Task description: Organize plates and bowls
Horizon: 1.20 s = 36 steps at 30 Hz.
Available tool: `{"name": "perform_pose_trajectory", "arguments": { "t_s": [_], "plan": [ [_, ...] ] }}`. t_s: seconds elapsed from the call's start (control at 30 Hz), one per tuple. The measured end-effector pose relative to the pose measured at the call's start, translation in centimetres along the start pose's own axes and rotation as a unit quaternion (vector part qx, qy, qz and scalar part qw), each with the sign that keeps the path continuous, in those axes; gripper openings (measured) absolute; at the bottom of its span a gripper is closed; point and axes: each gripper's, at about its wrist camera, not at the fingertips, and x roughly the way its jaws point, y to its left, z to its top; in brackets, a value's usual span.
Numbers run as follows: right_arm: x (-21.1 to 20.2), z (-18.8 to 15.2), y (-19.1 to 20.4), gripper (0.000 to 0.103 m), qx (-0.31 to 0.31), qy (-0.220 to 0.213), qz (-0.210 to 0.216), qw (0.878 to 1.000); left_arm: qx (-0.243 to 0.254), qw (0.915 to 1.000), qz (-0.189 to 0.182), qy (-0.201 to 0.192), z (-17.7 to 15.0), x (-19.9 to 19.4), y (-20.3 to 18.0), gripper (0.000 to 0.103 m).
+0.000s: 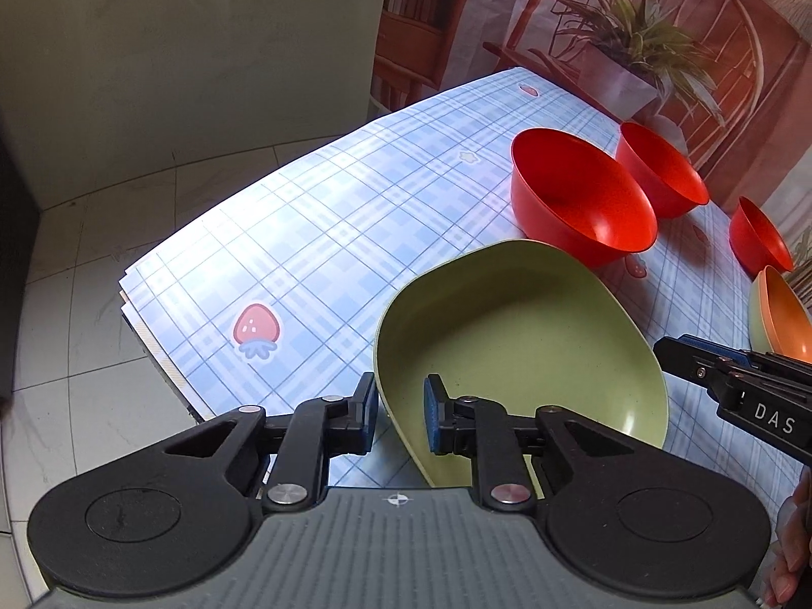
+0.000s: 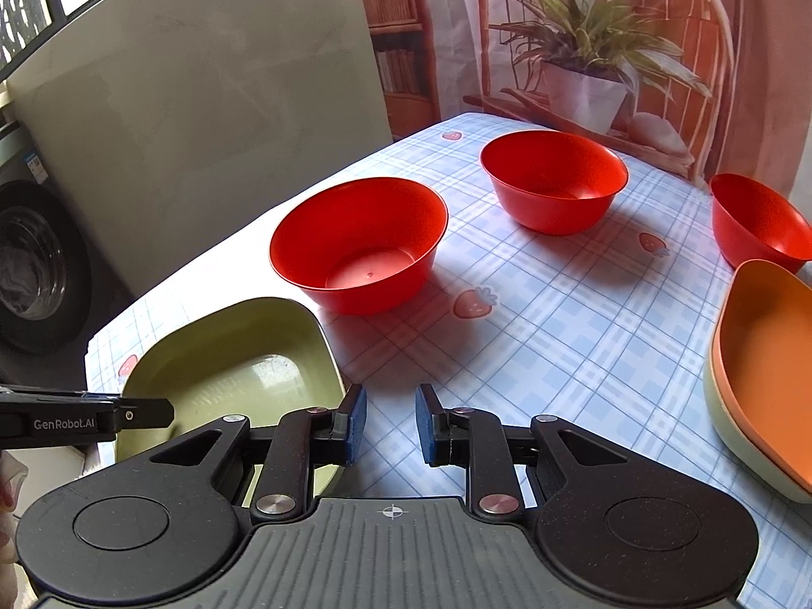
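A green plate [image 1: 522, 335] lies on the checked tablecloth near the table's front left corner; it also shows in the right wrist view [image 2: 233, 360]. My left gripper [image 1: 401, 413] is open with its fingers on either side of the plate's near rim. My right gripper [image 2: 391, 424] is open and empty over the cloth, just right of the green plate. Three red bowls [image 2: 358, 246] [image 2: 553, 180] [image 2: 756, 221] stand apart further back. An orange plate [image 2: 766, 365] rests stacked on a pale green plate at the right.
The table's left edge [image 1: 152, 325] drops to a tiled floor. A grey panel [image 2: 203, 101] stands left of the table, with a washing machine [image 2: 35, 264] beside it. A printed backdrop with a chair and plant [image 2: 583, 51] stands behind the table.
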Motion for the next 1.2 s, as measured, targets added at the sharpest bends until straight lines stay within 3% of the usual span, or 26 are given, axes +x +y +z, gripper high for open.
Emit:
{"name": "perform_pose_trajectory", "arguments": {
  "t_s": [0.37,0.7,0.93,1.2],
  "plan": [
    [-1.2,-0.2,-1.0,0.022,0.029,-0.019,0.005,0.999,0.021,0.9997,-0.015,-0.001,0.0,0.3,-1.0,0.014],
    [-0.8,-1.7,-1.8,0.021,0.051,0.001,0.009,0.999,0.064,0.9974,-0.033,0.007,-0.6,0.6,-3.3,0.014],
    [-1.5,-2.3,-2.7,0.009,0.064,-0.001,0.008,0.998,0.073,0.9968,-0.033,0.008,-0.7,0.5,-3.9,0.013],
    [-3.8,-2.3,-4.2,0.009,0.082,-0.026,0.006,0.996,0.101,0.994,-0.038,-0.014,0.4,-1.0,-6.2,0.014]
  ]
}}
